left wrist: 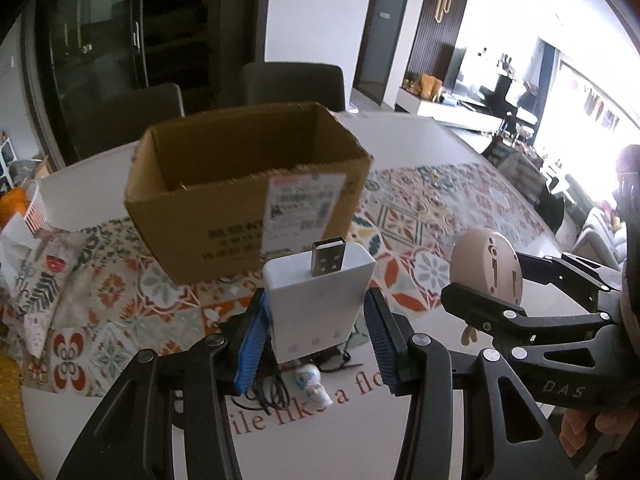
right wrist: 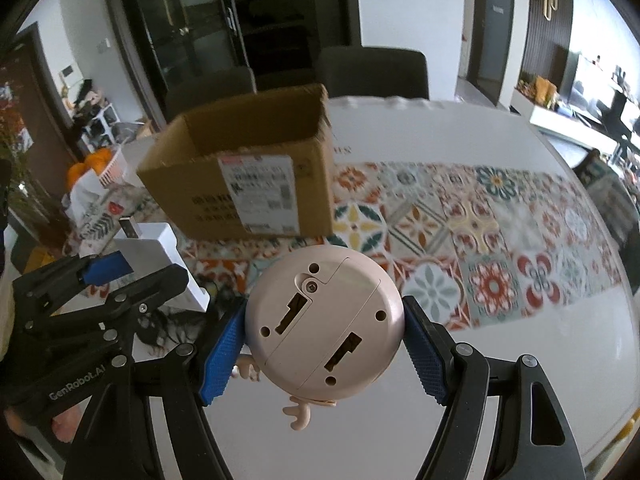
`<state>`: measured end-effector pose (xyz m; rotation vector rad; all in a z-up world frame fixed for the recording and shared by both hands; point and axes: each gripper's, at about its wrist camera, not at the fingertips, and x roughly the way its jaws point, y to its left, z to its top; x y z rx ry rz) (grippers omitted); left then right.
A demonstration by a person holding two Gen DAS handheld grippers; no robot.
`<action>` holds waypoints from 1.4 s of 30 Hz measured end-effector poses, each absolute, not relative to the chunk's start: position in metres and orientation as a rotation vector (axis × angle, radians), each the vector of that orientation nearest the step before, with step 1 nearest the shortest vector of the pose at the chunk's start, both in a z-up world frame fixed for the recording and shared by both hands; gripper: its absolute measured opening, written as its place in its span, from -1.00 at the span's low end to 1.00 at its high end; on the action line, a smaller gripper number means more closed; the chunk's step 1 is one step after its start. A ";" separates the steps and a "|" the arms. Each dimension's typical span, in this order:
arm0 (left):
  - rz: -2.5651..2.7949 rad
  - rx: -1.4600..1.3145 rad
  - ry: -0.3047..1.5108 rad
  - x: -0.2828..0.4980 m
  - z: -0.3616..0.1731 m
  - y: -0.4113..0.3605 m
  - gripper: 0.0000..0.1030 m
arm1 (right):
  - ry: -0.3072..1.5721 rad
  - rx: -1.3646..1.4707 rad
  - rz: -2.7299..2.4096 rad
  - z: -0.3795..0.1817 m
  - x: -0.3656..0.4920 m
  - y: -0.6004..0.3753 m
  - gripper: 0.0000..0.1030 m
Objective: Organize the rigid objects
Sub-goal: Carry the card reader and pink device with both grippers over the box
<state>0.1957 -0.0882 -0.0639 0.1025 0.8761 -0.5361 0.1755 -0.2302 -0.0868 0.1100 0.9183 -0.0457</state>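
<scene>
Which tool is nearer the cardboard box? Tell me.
Left, narrowly. The left tool, shut on the white USB charger, sits just before the cardboard box; the right tool, gripping the pink round toy, sits farther back.

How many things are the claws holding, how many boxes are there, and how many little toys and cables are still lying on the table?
White USB chargers held in the left claw: 1
Pink round toys held in the right claw: 1
Cardboard boxes: 1
Little white toys lying on the table: 1
Black cables: 1
Total: 5

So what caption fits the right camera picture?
Right gripper holding a round pink toy before a cardboard box.
</scene>
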 end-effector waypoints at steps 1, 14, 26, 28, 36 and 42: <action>-0.529 0.098 0.870 0.197 -0.061 -0.086 -0.08 | 0.908 0.105 -0.038 -0.084 0.178 -0.228 0.45; -0.469 0.093 0.797 0.223 -0.029 -0.065 -0.08 | 0.813 0.084 0.040 -0.054 0.214 -0.206 0.45; -0.429 0.117 0.728 0.266 -0.001 -0.058 -0.08 | 0.758 0.052 0.077 -0.029 0.258 -0.197 0.45; -0.424 0.120 0.723 0.274 0.002 -0.058 -0.08 | 0.754 0.040 0.076 -0.025 0.267 -0.196 0.45; -0.421 0.129 0.740 0.309 0.002 -0.056 -0.08 | 0.770 0.025 0.094 -0.022 0.304 -0.195 0.45; -0.403 0.136 0.819 0.339 -0.014 -0.057 -0.08 | 0.826 0.019 0.111 -0.036 0.332 -0.196 0.45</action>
